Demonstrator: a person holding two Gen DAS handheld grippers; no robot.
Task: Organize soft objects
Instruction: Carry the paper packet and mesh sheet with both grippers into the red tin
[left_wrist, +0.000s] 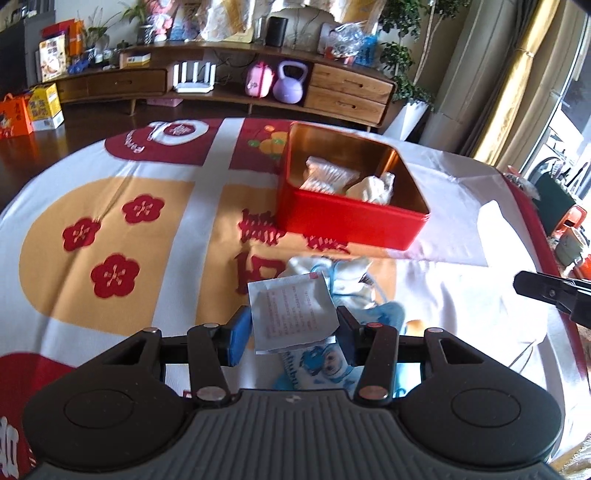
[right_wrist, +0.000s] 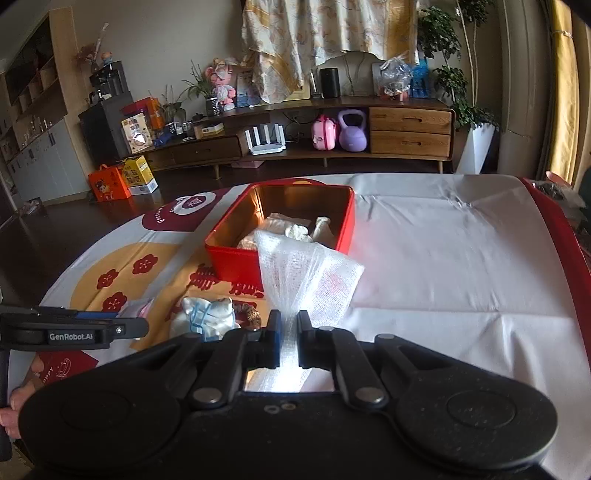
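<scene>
A red tin box (left_wrist: 347, 218) with a gold inside stands on the patterned tablecloth and holds white soft bundles (left_wrist: 328, 175); it also shows in the right wrist view (right_wrist: 236, 264). My left gripper (left_wrist: 293, 328) is open around a white printed sachet (left_wrist: 291, 314), above a blue-and-white cloth item (left_wrist: 332, 360). A white bundle tied with blue (left_wrist: 343, 282) lies just beyond. My right gripper (right_wrist: 288, 328) is shut on white mesh gauze (right_wrist: 306, 280), held in front of the box. The tied bundle shows at its left (right_wrist: 207, 315).
The tablecloth (left_wrist: 110, 221) covers a round table whose edge curves at the left and right. A wooden sideboard (right_wrist: 406, 129) with a purple kettlebell (right_wrist: 352, 133) stands across the dark floor. The other gripper shows at the edges (left_wrist: 554, 291) (right_wrist: 74, 332).
</scene>
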